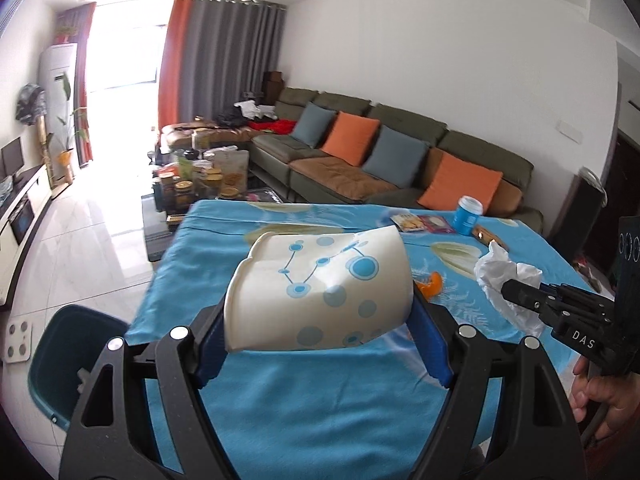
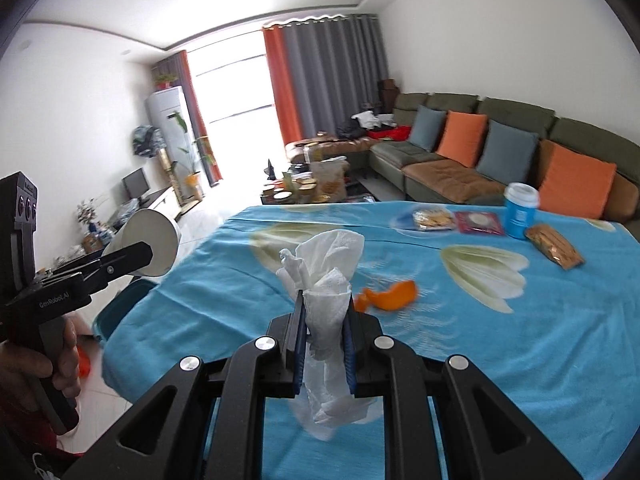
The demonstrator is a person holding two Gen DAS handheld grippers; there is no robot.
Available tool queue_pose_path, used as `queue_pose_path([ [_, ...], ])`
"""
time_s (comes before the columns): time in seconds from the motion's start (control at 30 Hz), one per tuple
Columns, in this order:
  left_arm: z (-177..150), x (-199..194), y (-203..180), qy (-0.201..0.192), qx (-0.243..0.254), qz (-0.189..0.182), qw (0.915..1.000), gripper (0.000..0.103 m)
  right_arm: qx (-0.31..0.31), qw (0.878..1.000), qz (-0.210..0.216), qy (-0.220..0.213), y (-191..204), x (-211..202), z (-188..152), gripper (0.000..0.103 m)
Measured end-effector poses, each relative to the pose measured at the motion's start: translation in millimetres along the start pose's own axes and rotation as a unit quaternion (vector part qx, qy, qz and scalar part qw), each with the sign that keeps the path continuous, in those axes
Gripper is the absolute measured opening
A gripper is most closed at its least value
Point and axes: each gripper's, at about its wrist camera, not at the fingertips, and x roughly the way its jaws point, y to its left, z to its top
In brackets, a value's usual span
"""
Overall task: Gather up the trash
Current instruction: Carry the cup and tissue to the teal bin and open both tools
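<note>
My left gripper (image 1: 320,312) is shut on a crushed white paper cup (image 1: 320,284) with blue dots and holds it above the blue tablecloth (image 1: 320,408). The cup also shows in the right wrist view (image 2: 150,242). My right gripper (image 2: 323,320) is shut on a crumpled white tissue (image 2: 326,280) above the table; the tissue also shows in the left wrist view (image 1: 504,280). An orange peel (image 2: 388,294) lies on the cloth just right of the tissue. A dark teal trash bin (image 1: 68,364) stands on the floor at the table's left edge.
At the table's far right lie a snack packet (image 2: 434,218), a red packet (image 2: 480,224), a blue cup with a white lid (image 2: 520,210) and a brown wrapped snack (image 2: 554,248). A sofa (image 1: 360,160) and a cluttered coffee table (image 1: 200,184) stand beyond.
</note>
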Motion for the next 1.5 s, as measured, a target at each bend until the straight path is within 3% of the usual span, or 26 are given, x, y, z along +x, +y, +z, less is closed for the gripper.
queue_pose_path([
  [0.43,-7,-68,47,-0.037,-0.038,0.056,0.9970,0.077,-0.062,0.995,0.078,-0.013,62,11,18,0.014],
  [0.83,-23,-116,89,-0.050,-0.072,0.106,0.9905,0.077,-0.123,0.982,0.142,-0.013,123,30,36,0.014],
  [1.17,-30,-136,124,-0.048,-0.094,0.143,0.9840,0.077,-0.161,0.970,0.181,-0.001,168,53,44,0.014],
  [1.5,-42,-140,171,-0.033,-0.120,0.192,0.9735,0.077,-0.185,0.958,0.217,0.041,211,97,53,0.014],
])
